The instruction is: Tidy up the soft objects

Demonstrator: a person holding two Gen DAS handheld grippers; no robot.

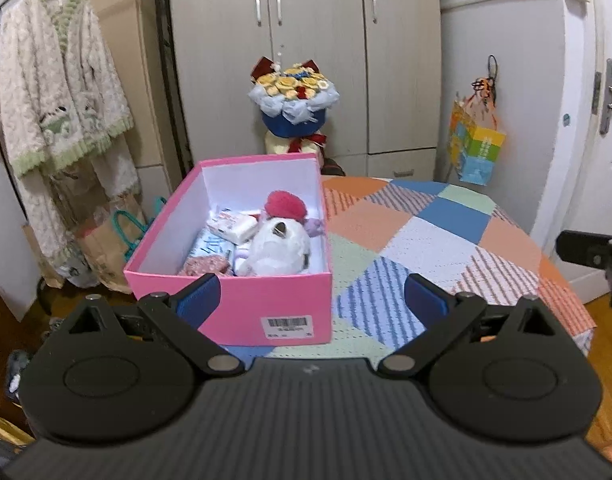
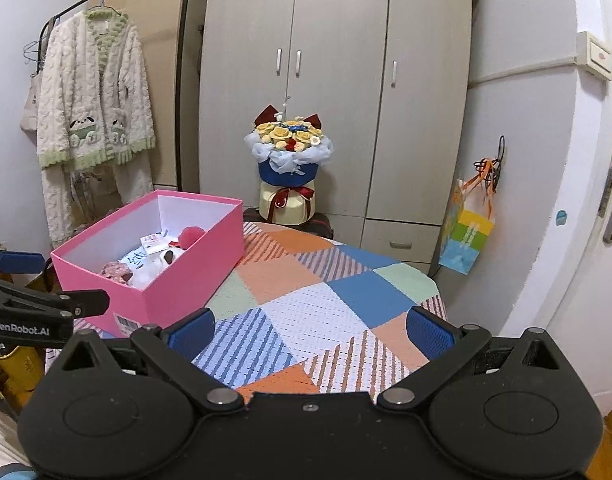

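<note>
The soft things were already gathered in the pink box (image 1: pixel 229 308): a white plush toy (image 1: pixel 277 250) lay toward its near end, a red pompom (image 1: pixel 285 205) beyond it, small wrapped packets (image 1: pixel 235 226) and a pinkish bundle (image 1: pixel 205 266) beside them. In the left wrist view the box stood just ahead of the left gripper (image 1: pixel 312 296), its near wall reaching from the left-hand finger across most of the gap between the two. The fingers (image 1: pixel 197 294) were spread wide and held nothing. The right gripper (image 2: pixel 310 330) was likewise spread and empty, with only the patchwork cloth of the worktop (image 2: pixel 338 280) between and ahead of its fingers; the box sat well off beyond its left-hand finger.

By these views nothing soft was left out on the cloth, so the sorting looked close to finished. The risks lay with the box. It stood at the worktop's edge, one corner seeming to overhang the floor side, so a push from the left fingers against the near wall could tip or slide it off. The plush rose close to the rim; a careless reach in could snag it and drag it out. The cloth might also bunch and carry the box along if a finger caught it. The two grippers were near each other and could knock together over the box.
</note>
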